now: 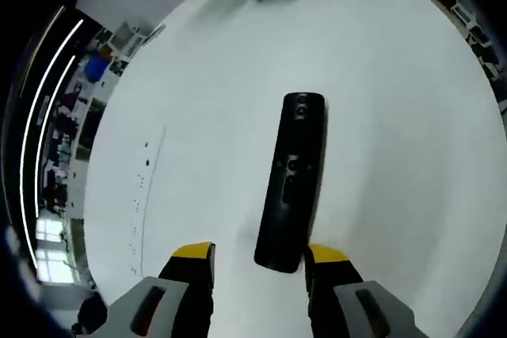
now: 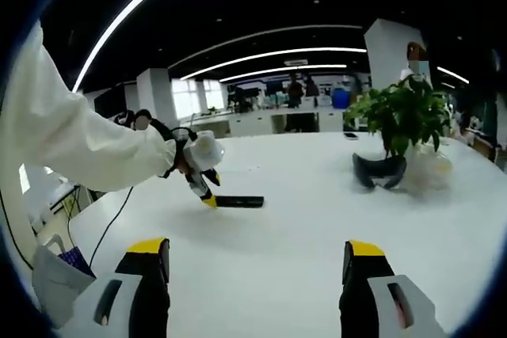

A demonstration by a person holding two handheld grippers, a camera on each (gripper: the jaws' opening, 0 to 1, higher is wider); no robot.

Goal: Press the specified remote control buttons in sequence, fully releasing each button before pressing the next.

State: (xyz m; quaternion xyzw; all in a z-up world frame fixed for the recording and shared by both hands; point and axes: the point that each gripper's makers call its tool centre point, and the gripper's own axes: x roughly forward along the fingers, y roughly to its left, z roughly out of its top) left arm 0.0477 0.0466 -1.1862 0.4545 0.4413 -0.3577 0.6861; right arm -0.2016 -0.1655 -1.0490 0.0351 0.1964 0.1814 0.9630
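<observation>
With the left gripper [image 1: 257, 263] spread open around the near end of the remote [image 1: 291, 180] and the right gripper [image 2: 257, 263] open well apart, pressing seems yet to begin, so the next move calls for closing on the remote.

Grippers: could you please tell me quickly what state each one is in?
Left gripper: open, jaws either side of the remote's near end.
Right gripper: open, holding nothing.

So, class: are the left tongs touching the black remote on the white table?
Cannot tell. In the left gripper view the remote lies between the open left tongs, its near end close beside one tip. The right gripper view is too distant to settle it.
</observation>
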